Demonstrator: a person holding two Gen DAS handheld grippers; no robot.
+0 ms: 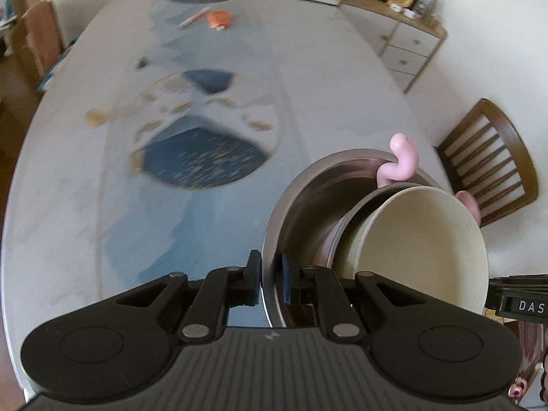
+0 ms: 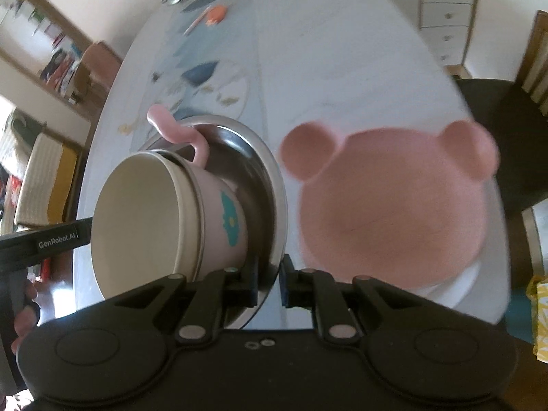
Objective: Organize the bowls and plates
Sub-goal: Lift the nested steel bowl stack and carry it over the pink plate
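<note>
A: Table [image 1: 85,205] mostly bare, patterned cloth. Pink bear-eared plate [image 2: 394,205] lies below, rt side, near table edge.

B: Steel bowl [image 1: 301,205]?

A: Held off table, tilted. Left gripper [image 1: 270,279] pinches its near rim; right gripper [image 2: 269,282] pinches opposite rim, likely two-handed for balance. Nested inside: pink cup [image 2: 222,212] w/ curly handle, cream bowl [image 1: 421,239].

B: Room?

A: Plenty mid-table; chair [image 1: 489,161] beyond edge.
</note>
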